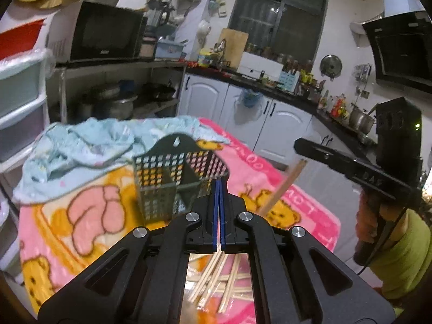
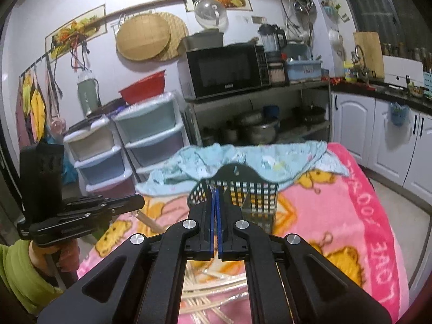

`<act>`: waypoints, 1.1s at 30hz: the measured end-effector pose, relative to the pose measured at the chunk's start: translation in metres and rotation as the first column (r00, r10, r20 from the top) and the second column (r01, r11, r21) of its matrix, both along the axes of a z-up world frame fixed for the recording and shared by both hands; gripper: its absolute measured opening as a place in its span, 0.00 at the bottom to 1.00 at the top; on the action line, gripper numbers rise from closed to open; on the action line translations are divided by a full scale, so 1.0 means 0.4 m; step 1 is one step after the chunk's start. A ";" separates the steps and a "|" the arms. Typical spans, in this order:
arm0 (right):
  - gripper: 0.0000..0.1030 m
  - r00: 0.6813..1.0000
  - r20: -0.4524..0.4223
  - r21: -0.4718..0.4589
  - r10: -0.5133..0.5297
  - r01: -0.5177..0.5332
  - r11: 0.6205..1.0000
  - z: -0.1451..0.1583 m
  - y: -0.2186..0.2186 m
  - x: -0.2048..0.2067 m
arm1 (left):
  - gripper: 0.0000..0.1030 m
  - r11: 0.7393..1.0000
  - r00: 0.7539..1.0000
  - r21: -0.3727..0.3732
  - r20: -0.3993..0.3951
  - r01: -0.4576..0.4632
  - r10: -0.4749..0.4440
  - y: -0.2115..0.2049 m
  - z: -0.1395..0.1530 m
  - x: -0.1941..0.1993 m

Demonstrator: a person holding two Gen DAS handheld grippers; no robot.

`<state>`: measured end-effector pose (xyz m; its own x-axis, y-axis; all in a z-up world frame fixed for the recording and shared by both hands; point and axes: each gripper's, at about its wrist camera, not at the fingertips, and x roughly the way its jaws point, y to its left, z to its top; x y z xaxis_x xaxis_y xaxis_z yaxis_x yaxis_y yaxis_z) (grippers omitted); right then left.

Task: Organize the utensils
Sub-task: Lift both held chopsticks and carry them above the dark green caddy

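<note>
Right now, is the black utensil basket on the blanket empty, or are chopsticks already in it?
Empty, as far as shows. Light passes through the basket's mesh walls with nothing standing inside; the chopsticks lie loose on the blanket.

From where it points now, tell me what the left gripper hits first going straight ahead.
Most likely the basket: the shut left gripper lines up with its near right edge. Depth is unclear, so it might just skim past onto the blanket.

The loose chopsticks (image 1: 216, 278) show only through the gap in the left gripper's frame – the rest is hidden behind its black arms; the right wrist view hides them likewise. The basket (image 2: 251, 197) base sits behind the right gripper (image 2: 216, 189) – its contents cannot be told
</note>
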<state>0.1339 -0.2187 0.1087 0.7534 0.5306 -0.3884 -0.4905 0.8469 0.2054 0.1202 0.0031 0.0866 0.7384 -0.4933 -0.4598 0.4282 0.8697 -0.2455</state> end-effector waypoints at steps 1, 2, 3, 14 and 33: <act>0.01 1.000 0.007 0.003 -0.001 0.001 1.000 0.009 0.001 0.002 | 0.00 1.000 1.000 -0.003 0.011 0.006 -0.006 -0.004 0.016 0.002; 0.01 1.000 0.016 0.006 -0.001 0.001 1.000 0.019 0.000 0.004 | 0.00 1.000 1.000 -0.008 0.019 0.011 -0.011 -0.006 0.028 0.004; 0.01 1.000 0.027 0.008 -0.001 0.001 1.000 0.029 0.002 0.006 | 0.00 1.000 1.000 -0.013 0.026 0.016 -0.016 -0.009 0.040 0.007; 0.01 0.994 0.111 0.044 0.027 -0.032 0.999 0.129 0.023 0.032 | 0.00 0.998 0.992 -0.058 0.127 0.023 -0.016 -0.020 0.169 0.042; 0.01 0.983 0.176 0.044 -0.060 0.053 0.998 0.228 0.022 0.191 | 0.00 0.994 0.980 -0.105 0.193 -0.027 0.047 -0.003 0.300 0.184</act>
<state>0.2104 -0.2099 0.1998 0.8376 0.4972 -0.2263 -0.4736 0.8674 0.1528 0.1937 0.0020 0.2065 0.8276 -0.5004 -0.2543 0.4442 0.8608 -0.2482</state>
